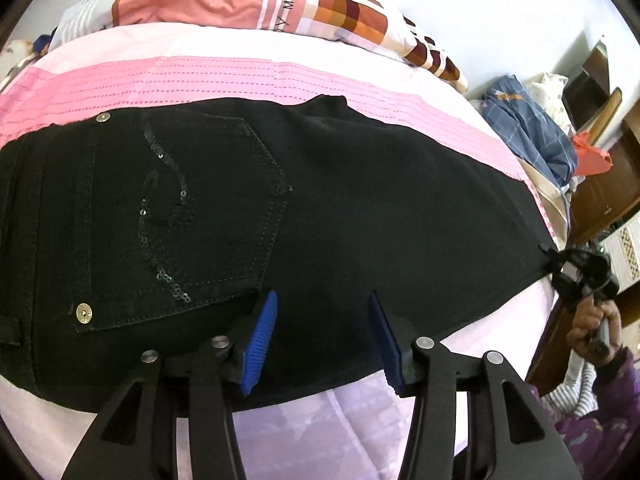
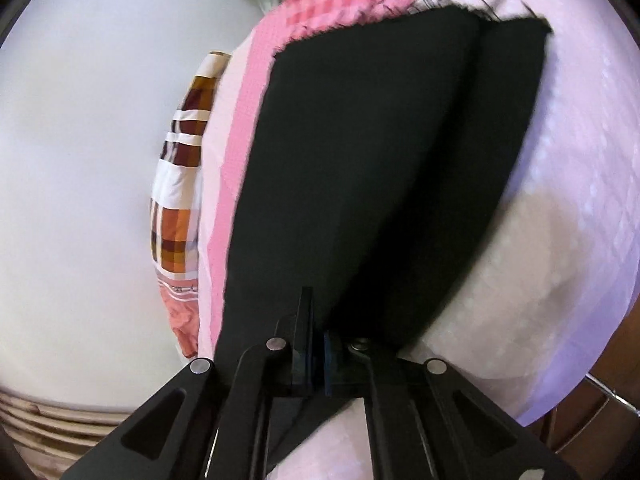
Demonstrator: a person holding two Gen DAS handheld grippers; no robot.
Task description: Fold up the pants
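Note:
Black pants (image 1: 328,208) lie flat on the pink and white bed sheet (image 1: 200,76), folded lengthwise, with a sequined back pocket (image 1: 180,216) and waistband at the left. My left gripper (image 1: 322,336) is open with blue pads, just above the near edge of the pants below the pocket, holding nothing. My right gripper (image 2: 316,344) is shut on the pants (image 2: 380,160); both stacked legs stretch away to their frayed hems (image 2: 500,16). The right gripper also shows in the left wrist view (image 1: 576,268) at the far right end of the pants.
A patterned quilt (image 1: 280,4) lies along the bed's far side. Blue checked cloth (image 1: 532,136) and an orange item sit beyond the bed's right end, near wooden furniture (image 1: 608,184). The quilt also shows in the right wrist view (image 2: 176,208).

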